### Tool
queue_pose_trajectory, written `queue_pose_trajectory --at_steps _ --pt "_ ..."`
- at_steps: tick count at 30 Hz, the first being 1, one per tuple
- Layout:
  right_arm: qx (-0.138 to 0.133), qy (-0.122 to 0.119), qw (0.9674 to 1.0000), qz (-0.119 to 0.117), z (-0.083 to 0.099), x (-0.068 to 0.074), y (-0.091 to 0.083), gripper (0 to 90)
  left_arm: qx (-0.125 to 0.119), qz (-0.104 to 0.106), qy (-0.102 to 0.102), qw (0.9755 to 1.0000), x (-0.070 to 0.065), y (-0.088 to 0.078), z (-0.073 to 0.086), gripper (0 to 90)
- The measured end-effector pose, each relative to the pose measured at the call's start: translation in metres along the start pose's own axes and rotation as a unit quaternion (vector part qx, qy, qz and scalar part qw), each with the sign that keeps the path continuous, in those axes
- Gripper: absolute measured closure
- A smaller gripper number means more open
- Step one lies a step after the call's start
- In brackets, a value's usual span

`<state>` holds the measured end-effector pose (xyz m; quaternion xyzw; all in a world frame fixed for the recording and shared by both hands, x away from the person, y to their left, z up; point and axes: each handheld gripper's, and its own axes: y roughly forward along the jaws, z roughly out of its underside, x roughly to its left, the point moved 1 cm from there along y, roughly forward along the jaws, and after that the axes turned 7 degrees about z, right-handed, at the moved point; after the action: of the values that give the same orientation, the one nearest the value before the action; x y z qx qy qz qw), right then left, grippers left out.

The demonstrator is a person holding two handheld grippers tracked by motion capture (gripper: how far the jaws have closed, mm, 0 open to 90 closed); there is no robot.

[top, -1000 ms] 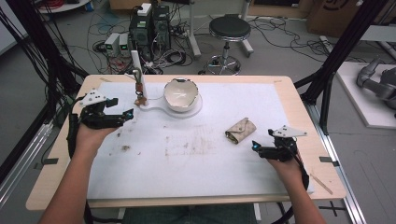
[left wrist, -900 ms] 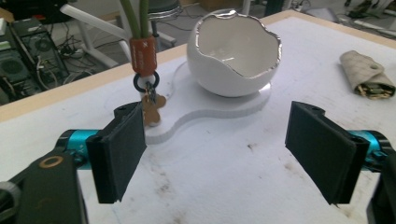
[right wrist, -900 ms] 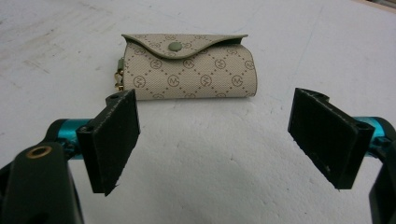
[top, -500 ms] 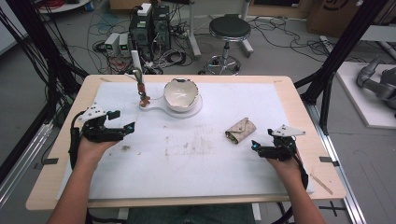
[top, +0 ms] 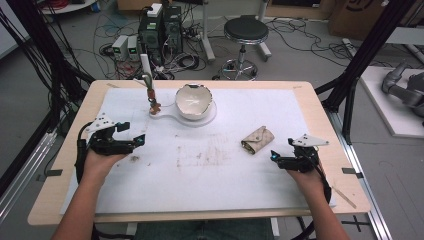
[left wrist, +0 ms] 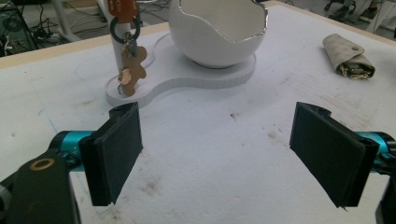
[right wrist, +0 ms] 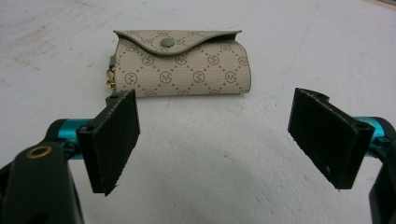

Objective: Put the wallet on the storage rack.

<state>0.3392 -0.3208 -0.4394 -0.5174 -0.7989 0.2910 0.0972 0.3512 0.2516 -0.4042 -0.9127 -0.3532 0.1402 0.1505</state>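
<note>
A white egg-shaped bowl (top: 192, 100) (left wrist: 217, 30) stands on a white base (top: 167, 116) (left wrist: 187, 84). At the base's left end a brown gingerbread charm (top: 154, 105) (left wrist: 130, 70) hangs on a ring from a post. My left gripper (top: 134, 134) (left wrist: 219, 154) sits low over the mat, left of the base. Its jaws have just been opening and nothing is between them. A beige patterned key pouch (top: 257, 140) (right wrist: 182, 63) lies snapped closed just beyond my right gripper (top: 279, 156) (right wrist: 224, 144), which is open and empty.
A stained white mat (top: 210, 170) covers most of the wooden table (top: 330, 125). Black frame posts stand at both sides. On the floor beyond the table are a stool (top: 245, 30), cables and electronics boxes.
My left gripper has come down and back toward the near edge, away from the charm post. The right gripper and the pouch have not moved.
</note>
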Motion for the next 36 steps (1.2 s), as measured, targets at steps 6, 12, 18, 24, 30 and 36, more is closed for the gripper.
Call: queue_pose_trajectory --at_steps 6,12,18,24,30,36 --pt "0.002 0.000 1.0000 0.002 0.002 0.000 -0.003 16.9 0.004 0.019 0.005 0.9998 -0.009 0.008 -0.003 17.0" --pt "0.003 0.003 1.0000 0.004 0.004 -0.001 -0.006 16.9 0.004 0.035 0.011 0.9993 -0.022 0.018 -0.008 17.0" --pt "0.002 0.007 1.0000 0.007 0.008 -0.003 -0.012 17.0 0.011 0.050 0.021 0.9985 -0.034 0.037 -0.015 16.9" --pt "0.005 0.010 0.9999 0.011 0.014 -0.005 -0.019 17.0 0.014 0.061 0.022 0.9978 -0.047 0.063 -0.026 16.9" --pt "0.010 0.014 0.9997 0.015 0.023 -0.007 -0.029 17.0 0.023 0.080 0.033 0.9960 -0.063 0.093 -0.039 16.9" --pt "0.011 0.011 0.9997 0.016 0.029 -0.008 -0.036 16.9 0.043 0.102 0.047 0.9927 -0.078 0.125 -0.049 17.0"
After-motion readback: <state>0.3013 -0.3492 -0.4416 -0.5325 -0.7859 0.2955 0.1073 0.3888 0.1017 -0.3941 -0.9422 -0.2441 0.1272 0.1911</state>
